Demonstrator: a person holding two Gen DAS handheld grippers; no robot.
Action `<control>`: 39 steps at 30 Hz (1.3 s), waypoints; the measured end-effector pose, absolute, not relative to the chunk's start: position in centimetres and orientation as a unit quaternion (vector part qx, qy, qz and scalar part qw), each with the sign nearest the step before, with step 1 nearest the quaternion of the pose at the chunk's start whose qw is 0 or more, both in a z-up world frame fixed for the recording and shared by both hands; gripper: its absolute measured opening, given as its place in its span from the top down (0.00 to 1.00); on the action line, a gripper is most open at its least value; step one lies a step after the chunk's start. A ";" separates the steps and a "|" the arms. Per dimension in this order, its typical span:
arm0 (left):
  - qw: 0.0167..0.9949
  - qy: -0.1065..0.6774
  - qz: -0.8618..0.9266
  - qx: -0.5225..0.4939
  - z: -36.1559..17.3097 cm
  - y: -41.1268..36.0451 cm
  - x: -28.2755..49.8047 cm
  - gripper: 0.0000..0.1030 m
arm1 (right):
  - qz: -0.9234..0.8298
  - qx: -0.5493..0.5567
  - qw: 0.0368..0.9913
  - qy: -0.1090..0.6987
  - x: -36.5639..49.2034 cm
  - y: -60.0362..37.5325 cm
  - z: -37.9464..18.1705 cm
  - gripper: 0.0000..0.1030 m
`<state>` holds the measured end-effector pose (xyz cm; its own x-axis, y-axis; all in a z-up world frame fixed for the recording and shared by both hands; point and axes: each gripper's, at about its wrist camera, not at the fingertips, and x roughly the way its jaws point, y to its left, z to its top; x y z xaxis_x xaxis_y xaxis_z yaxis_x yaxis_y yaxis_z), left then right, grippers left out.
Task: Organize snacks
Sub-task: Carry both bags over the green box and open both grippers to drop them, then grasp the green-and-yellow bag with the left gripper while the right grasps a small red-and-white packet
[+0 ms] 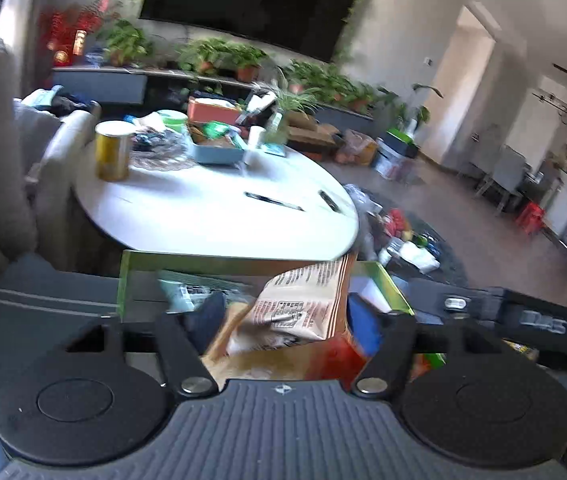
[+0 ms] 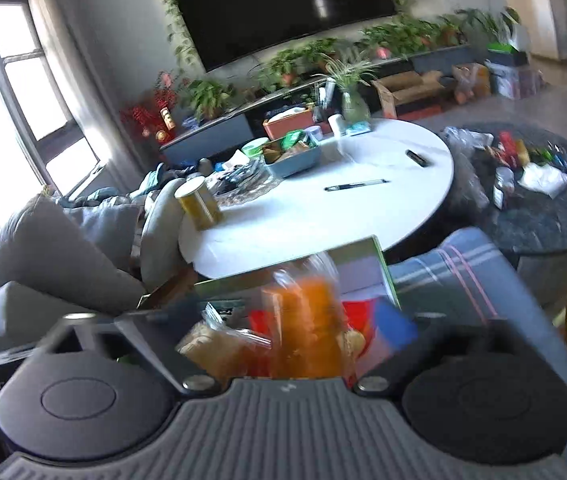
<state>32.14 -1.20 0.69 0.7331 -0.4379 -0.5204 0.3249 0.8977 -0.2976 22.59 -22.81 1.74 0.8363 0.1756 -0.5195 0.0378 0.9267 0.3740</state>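
A white round table point(image 1: 211, 216) is seen mid-frame. On it are set a gold can point(image 1: 112, 151) at left, a blue tray point(image 1: 215, 154) behind, and a pen point(image 1: 273, 201) toward the right.

The near half of the white round table point(image 2: 363, 216) lay bare but for a pen point(image 2: 356, 186) and a dark remote point(image 2: 417, 158) towards its right edge. A gold can point(image 2: 198, 204) stood at the left edge; the blue tray point(image 2: 295, 158) and clutter crowded the far edge.
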 end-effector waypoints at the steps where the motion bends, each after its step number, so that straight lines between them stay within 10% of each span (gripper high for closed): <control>1: 0.930 0.291 -0.206 -0.092 0.7 -0.8 31.6 0.32 | 0.035 0.185 0.940 0.284 22.3 -23.0 1.7 0.00; 39: 0.906 0.358 -0.227 -0.010 -7.2 5.8 13.8 0.26 | 0.147 0.092 0.886 0.430 17.7 -11.6 -5.3 0.00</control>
